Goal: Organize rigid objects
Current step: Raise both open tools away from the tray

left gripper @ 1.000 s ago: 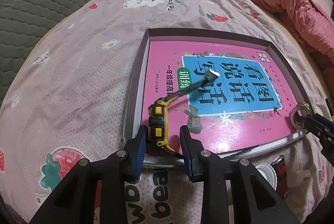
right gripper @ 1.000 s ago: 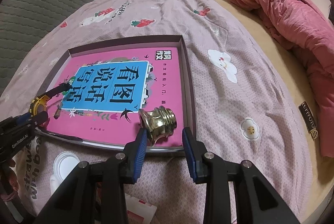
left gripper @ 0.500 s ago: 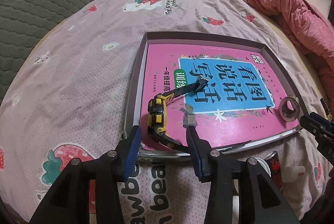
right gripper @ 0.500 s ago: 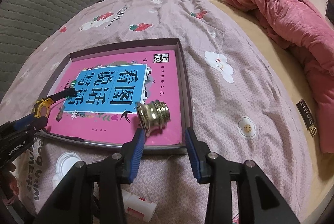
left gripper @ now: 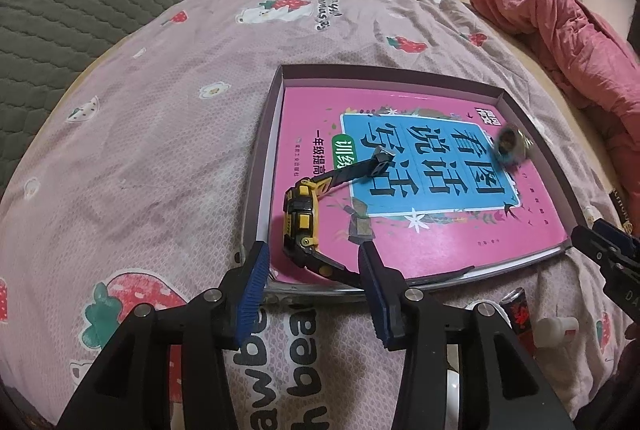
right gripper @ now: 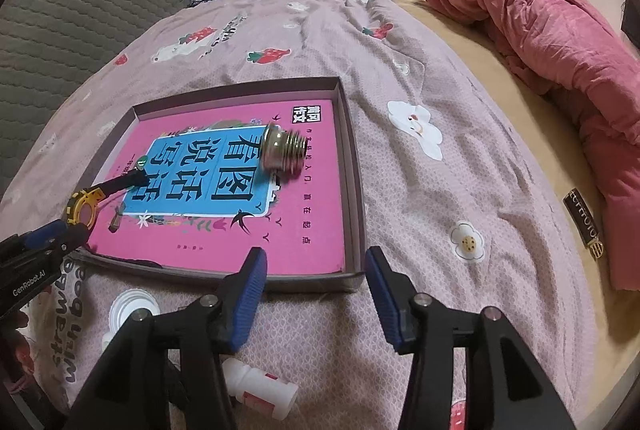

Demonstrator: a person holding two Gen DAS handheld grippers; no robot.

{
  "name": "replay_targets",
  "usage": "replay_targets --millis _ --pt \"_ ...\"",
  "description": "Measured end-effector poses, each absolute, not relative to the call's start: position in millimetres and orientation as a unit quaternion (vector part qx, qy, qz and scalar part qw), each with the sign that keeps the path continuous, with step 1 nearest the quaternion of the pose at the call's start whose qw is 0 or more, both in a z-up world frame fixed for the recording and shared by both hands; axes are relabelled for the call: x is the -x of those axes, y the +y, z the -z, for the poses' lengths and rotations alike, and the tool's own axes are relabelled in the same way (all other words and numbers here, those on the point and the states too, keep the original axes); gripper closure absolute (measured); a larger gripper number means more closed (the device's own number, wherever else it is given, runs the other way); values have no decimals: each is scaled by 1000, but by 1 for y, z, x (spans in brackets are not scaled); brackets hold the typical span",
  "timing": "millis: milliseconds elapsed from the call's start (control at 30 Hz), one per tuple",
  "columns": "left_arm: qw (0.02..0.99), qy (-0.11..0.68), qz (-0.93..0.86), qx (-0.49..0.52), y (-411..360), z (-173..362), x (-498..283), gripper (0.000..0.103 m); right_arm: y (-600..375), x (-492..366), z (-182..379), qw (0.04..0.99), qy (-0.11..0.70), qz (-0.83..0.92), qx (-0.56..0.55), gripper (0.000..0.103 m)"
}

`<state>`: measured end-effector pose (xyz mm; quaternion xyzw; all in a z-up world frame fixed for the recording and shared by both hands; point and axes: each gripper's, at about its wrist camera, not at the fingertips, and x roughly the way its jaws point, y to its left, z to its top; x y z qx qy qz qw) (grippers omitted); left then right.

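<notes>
Two black grippers with blue pads are held over the near edge of a shallow grey-purple cardboard box lid (left gripper: 256, 165), both pitched steeply downward toward the bed.

The left gripper (left gripper: 310, 288) is seen with its jaws opening; the yellow and black wristwatch (left gripper: 300, 220) lies between the fingertips but is not pressed by the pads, resting on its side near the lid's near left corner, on the pink and blue book cover (left gripper: 420, 189).

The right gripper (right gripper: 314, 294) is likewise opening, with nothing between its fingers. The brass threaded fitting (right gripper: 282, 151) lies blurred on the book toward the lid's far right corner.
</notes>
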<state>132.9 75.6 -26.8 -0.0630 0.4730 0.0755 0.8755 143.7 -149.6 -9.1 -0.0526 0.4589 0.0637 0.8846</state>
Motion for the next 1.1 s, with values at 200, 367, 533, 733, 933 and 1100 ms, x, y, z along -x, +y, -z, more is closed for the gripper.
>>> replay_targets --millis 200,367,533,733,933,1100 --pt "877 471 -73 62 75 23 -129 45 -152 -139 5 888 452 -66 49 52" --pt "877 470 -72 65 75 20 -125 45 -153 -136 0 892 445 -67 46 52" --pt "879 466 -81 65 76 13 -124 44 -153 -131 -2 893 441 -70 48 52" --pt "881 462 -78 71 76 3 -118 44 -153 -124 -3 895 437 -74 47 52" --pt "886 453 -70 73 71 -9 -108 43 -154 -118 -5 899 430 -74 43 51" --pt "889 448 -56 70 64 -14 -101 39 -152 -114 -8 901 425 -78 43 51"
